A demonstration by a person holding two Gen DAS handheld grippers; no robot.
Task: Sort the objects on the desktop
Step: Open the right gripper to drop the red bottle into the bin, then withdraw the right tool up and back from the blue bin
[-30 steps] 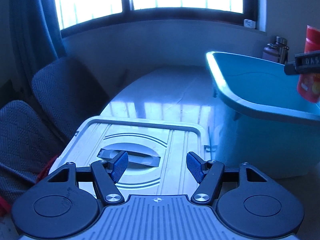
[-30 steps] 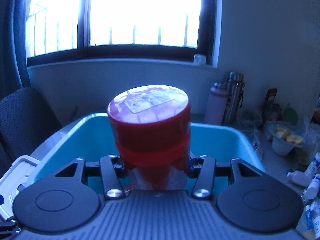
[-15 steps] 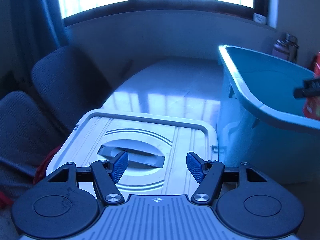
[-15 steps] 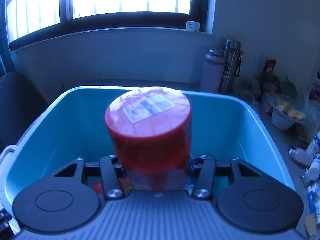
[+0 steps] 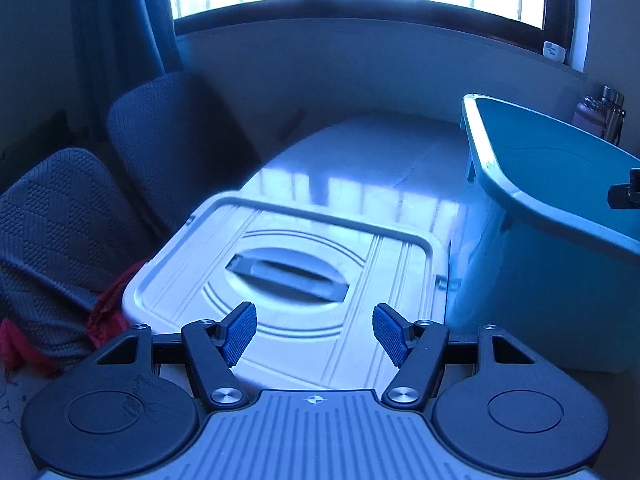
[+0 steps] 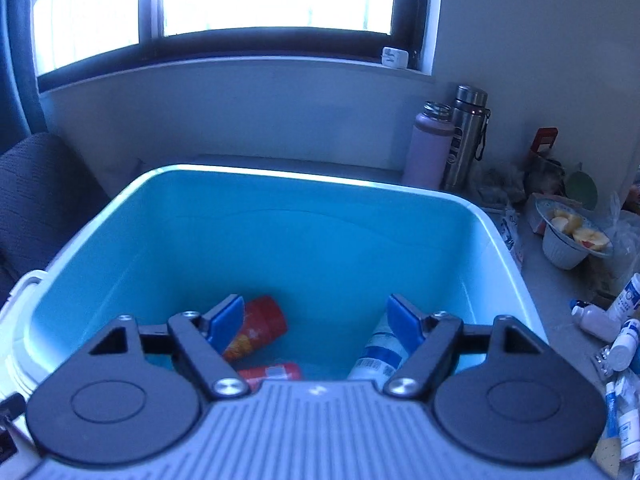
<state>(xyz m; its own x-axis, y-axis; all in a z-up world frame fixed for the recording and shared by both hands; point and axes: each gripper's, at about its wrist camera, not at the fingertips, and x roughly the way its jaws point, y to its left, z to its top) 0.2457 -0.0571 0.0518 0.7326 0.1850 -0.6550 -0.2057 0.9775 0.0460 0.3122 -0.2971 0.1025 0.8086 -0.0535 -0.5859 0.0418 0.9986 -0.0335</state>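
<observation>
In the right wrist view my right gripper (image 6: 316,322) hangs over the blue storage bin (image 6: 304,178), its jaws opening with nothing between them. On the bin's floor below lie a red can (image 6: 260,330), a second red item (image 6: 270,372) and a white bottle with a blue label (image 6: 378,354). In the left wrist view my left gripper (image 5: 314,334) is open and empty above the bin's white lid (image 5: 288,276), which lies flat beside the blue bin (image 5: 548,208). A dark tip of the right gripper (image 5: 626,192) shows at the right edge.
Two flasks (image 6: 450,142) stand against the wall behind the bin. A bowl of fruit (image 6: 570,236) and several small white bottles (image 6: 612,328) crowd the desk to the right. Two dark chairs (image 5: 120,168) stand left of the lid, with red cloth (image 5: 106,316) at the desk edge.
The right gripper's jaws spread and the red can it held dropped out of them into the bin. The left gripper's view swung a little leftward over the lid.
</observation>
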